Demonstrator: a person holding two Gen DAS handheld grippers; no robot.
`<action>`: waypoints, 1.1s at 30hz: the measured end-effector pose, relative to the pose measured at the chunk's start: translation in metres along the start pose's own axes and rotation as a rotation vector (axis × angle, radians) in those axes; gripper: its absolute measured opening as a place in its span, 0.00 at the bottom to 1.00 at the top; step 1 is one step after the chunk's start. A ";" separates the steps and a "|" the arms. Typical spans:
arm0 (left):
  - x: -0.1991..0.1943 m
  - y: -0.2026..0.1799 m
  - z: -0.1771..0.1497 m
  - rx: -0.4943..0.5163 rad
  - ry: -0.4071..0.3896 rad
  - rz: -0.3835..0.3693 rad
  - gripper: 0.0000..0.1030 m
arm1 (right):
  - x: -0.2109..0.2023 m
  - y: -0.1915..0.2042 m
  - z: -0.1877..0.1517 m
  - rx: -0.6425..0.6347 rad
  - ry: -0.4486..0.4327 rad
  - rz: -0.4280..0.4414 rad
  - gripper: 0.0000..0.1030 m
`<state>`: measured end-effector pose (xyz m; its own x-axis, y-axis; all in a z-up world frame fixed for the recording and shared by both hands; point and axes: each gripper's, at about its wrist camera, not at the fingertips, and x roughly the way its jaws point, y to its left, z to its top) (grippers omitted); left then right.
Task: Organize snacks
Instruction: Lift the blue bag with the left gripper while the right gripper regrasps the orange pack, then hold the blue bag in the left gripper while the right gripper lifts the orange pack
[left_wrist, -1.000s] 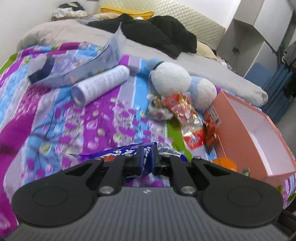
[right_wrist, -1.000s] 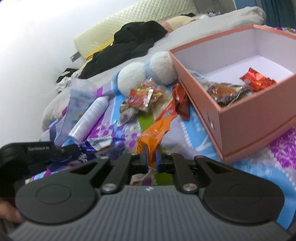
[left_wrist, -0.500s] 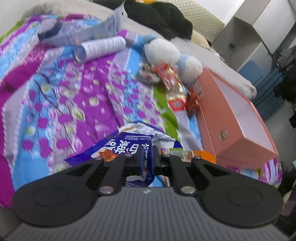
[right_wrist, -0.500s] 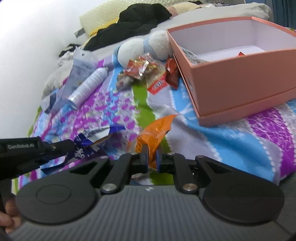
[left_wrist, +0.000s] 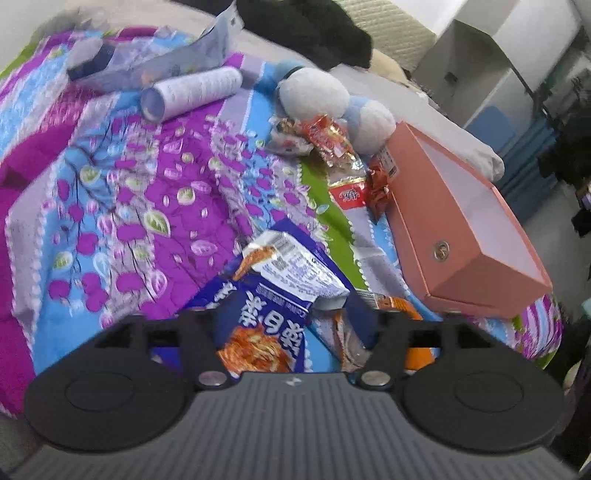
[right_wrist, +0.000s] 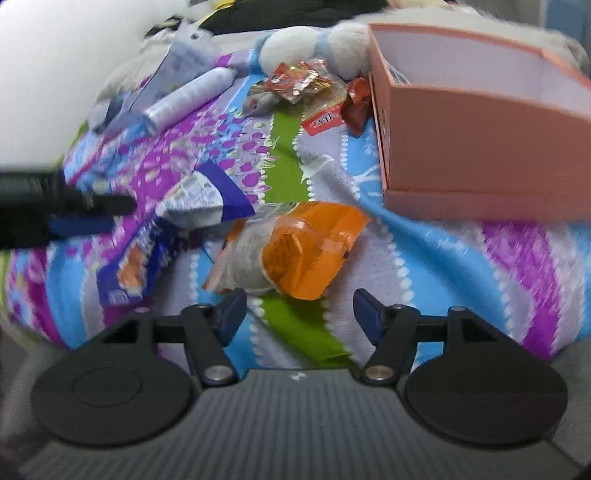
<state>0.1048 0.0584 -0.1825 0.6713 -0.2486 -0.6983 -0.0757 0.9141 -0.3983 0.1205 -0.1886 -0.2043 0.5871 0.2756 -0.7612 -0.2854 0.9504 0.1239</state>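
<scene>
A: While both jaws stand wide apart, what lies nearest the left gripper (left_wrist: 295, 325)?

B: A crinkled blue plastic snack bag with white lettering and a noodle picture (left_wrist: 269, 314), lying loose on the purple, blue and green floral bedspread (left_wrist: 122, 206) between the spread fingers. I cannot tell whether either finger touches it.

A: And the right gripper (right_wrist: 299, 314)?

B: Also open, holding nothing. Just ahead of its blue pads (right_wrist: 231, 314) lies an orange and clear plastic snack packet (right_wrist: 295, 254), right beside the blue bag.

A: Farther on?

B: A salmon-pink cardboard box with a white inside (right_wrist: 476, 140) sits on the bed, to the right. At its near-left corner lie red foil snack wrappers (left_wrist: 336, 144), one touching the box wall.

A: Behind those?

B: A white and pale-blue plush toy (left_wrist: 332, 99), touching the wrappers. Left of it lies a white cylindrical bottle on its side (left_wrist: 192, 92), then black clothing (left_wrist: 306, 33) at the bed's far end.
</scene>
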 end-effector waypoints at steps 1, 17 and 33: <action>0.000 0.000 0.001 0.026 0.002 -0.004 0.77 | -0.002 -0.001 0.001 -0.036 -0.006 0.000 0.65; 0.044 0.018 0.008 0.170 0.110 0.031 0.95 | -0.003 0.016 0.035 -0.708 0.040 0.100 0.81; 0.076 0.016 -0.003 0.319 0.183 0.031 0.97 | 0.049 0.037 0.051 -1.074 0.232 0.165 0.81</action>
<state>0.1526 0.0535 -0.2438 0.5275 -0.2464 -0.8131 0.1589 0.9687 -0.1904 0.1770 -0.1328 -0.2045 0.3577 0.2468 -0.9006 -0.9207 0.2547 -0.2958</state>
